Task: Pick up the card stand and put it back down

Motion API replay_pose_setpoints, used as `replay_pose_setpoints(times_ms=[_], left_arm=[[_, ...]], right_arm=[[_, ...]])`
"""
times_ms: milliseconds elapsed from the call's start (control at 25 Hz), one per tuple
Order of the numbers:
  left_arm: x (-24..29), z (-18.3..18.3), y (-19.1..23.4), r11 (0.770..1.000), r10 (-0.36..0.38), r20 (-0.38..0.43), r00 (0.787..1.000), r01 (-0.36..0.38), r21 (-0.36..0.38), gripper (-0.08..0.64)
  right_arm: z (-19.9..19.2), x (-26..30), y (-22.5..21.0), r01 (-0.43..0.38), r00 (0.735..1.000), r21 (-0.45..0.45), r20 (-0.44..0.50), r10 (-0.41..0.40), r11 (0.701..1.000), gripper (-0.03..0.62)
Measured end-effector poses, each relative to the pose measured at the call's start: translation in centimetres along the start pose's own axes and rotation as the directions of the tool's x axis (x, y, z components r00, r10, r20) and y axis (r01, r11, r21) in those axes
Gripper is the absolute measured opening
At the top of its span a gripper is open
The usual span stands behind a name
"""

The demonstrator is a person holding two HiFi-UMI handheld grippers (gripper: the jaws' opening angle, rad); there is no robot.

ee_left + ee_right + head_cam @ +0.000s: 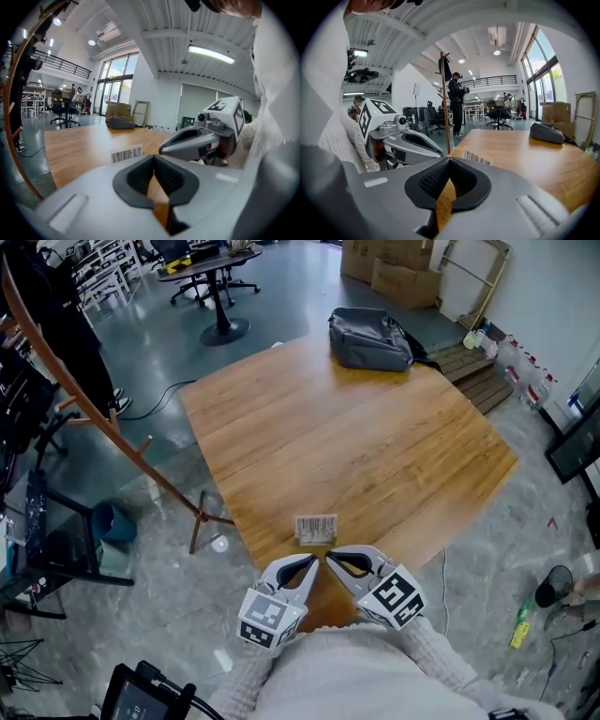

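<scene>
The card stand (316,528), a small upright white card printed with a barcode, sits on the wooden table (356,446) near the table's 6 o'clock corner in the head view, untouched by either tool. The left gripper (302,567) hovers just off the stand's 7 o'clock side and the right gripper (345,563) just off its 5 o'clock side, their tips angled toward each other and close together without meeting. In the left gripper view the left gripper (153,161) has its jaws pressed together with nothing between them; the card stand (126,153) shows just beyond at 11 o'clock, and the right gripper (197,140) lies at 2 o'clock. In the right gripper view the right gripper (449,164) is likewise closed and empty, with the card stand (477,158) just past its tips at 1 o'clock. A grey bag (369,338) rests at the table's 12 o'clock corner, well apart from the stand.
</scene>
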State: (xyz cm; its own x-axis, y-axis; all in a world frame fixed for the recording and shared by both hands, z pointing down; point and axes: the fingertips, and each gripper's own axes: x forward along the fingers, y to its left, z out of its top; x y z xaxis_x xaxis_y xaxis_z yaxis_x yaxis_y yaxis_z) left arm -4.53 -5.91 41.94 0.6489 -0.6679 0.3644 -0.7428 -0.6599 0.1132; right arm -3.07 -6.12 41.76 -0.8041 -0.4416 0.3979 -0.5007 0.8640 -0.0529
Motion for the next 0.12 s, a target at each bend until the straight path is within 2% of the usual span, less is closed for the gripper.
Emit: replay_pose_setpoints(times_ms=[120], left_arm=[[0.16,0.08,0.1,1.0,-0.001,-0.001,1.0,0.001,0.004,0.008]], right_arm=[[-0.08,0.09,-0.15,0.0,1.0,0.004,0.0,0.0,1.0,-0.002]])
